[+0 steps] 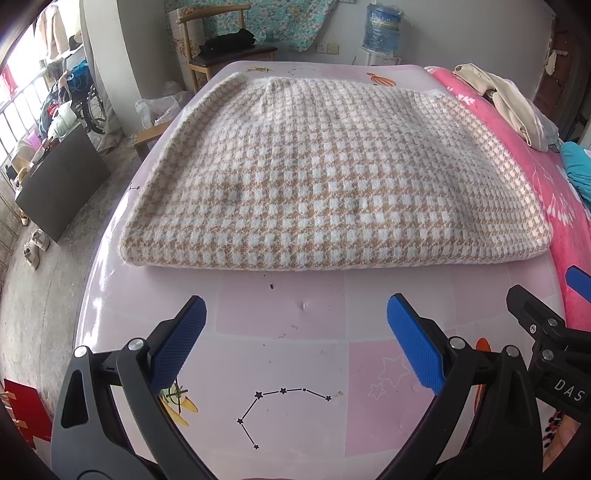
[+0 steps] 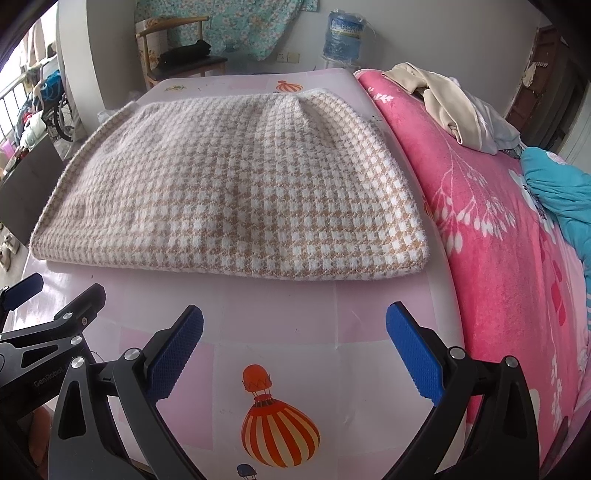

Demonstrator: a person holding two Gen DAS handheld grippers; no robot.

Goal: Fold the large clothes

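A beige-and-white houndstooth knit garment [image 1: 325, 173] lies folded flat into a thick rectangle on the pink patterned table [image 1: 284, 317]. Its near folded edge runs across the table just beyond both grippers. My left gripper [image 1: 295, 332] hovers over bare table short of that edge, open, with nothing between its blue pads. My right gripper [image 2: 295, 339] is open too and empty, in front of the garment [image 2: 236, 192] near its right corner. Each gripper shows at the edge of the other's view, the right gripper [image 1: 543, 314] beside the left, the left gripper [image 2: 48, 306] beside the right.
A pink flowered blanket [image 2: 491, 229] borders the table on the right, with a beige cloth pile [image 2: 450, 103] and a teal cloth [image 2: 557, 192] on it. A wooden chair [image 1: 225, 51] and a water jug [image 1: 382, 27] stand behind. Floor, shoes and clutter lie to the left.
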